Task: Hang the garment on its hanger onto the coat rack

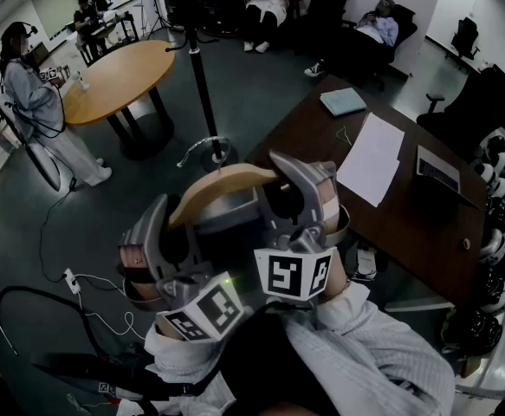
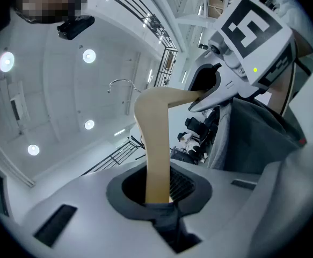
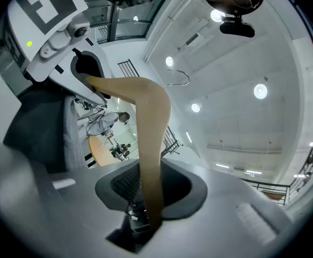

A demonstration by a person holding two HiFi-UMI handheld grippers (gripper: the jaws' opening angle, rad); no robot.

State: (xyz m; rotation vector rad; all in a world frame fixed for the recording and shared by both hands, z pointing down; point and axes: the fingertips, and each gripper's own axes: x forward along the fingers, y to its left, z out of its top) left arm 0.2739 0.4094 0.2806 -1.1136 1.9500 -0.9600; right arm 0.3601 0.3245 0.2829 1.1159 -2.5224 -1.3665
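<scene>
Left gripper [image 2: 159, 200]: jaws clamped on one arm of the tan curved wooden hanger [image 2: 155, 144], a fold of grey cloth caught at the pinch. Right gripper [image 3: 152, 208]: jaws clamped on the hanger's other arm. The hanger spans from one gripper to the other, both pointing upward. Its thin metal hook [image 1: 202, 146] sticks out beyond the jaws, free of any peg. Grey garment [image 1: 228, 213] hangs beneath the hanger, between the two grippers. Black pole coat rack [image 1: 202, 76] stands ahead of both grippers, beyond the hook.
</scene>
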